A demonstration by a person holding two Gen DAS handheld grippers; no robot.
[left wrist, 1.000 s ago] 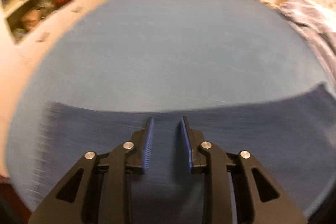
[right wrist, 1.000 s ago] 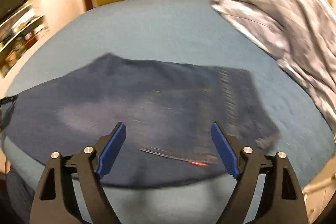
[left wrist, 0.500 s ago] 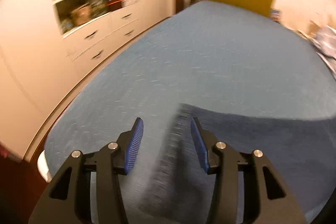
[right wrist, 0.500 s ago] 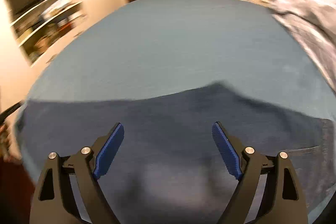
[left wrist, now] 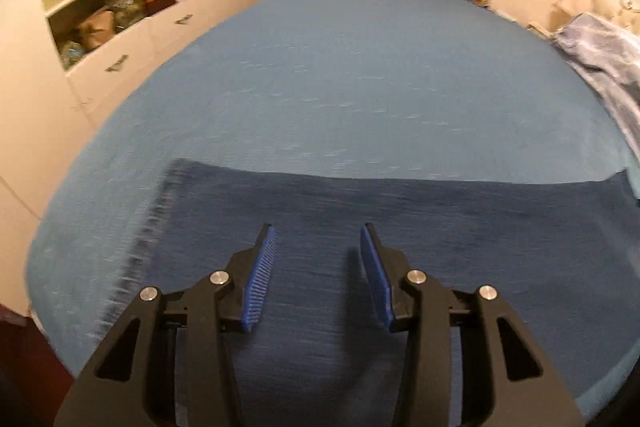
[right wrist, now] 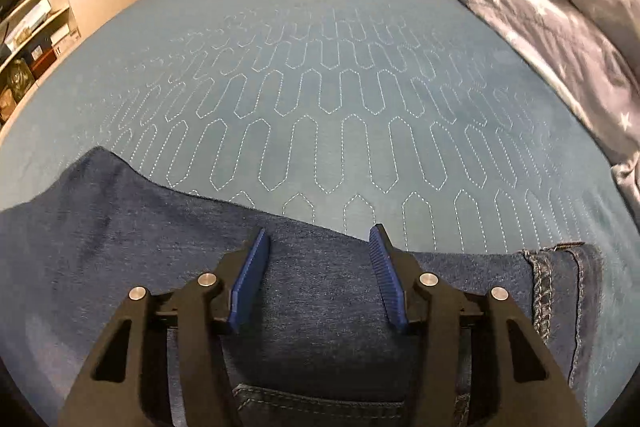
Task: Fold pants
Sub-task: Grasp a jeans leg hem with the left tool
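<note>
I find the pants point(right wrist: 328, 291), dark blue denim, lying flat across the near edge of the blue quilted bedspread point(right wrist: 320, 87), waistband and a back pocket under my right gripper point(right wrist: 319, 277) and the leg end point(left wrist: 168, 211) out to the left of my left gripper point(left wrist: 318, 275). Both grippers hover over the cloth with fingers spread and nothing between them. I judge the denim heavy for cloth, limp yet fairly firm and not slippery, best pinched at the stitched waistband edge and the leg hem, through all layers, before any lift.
</note>
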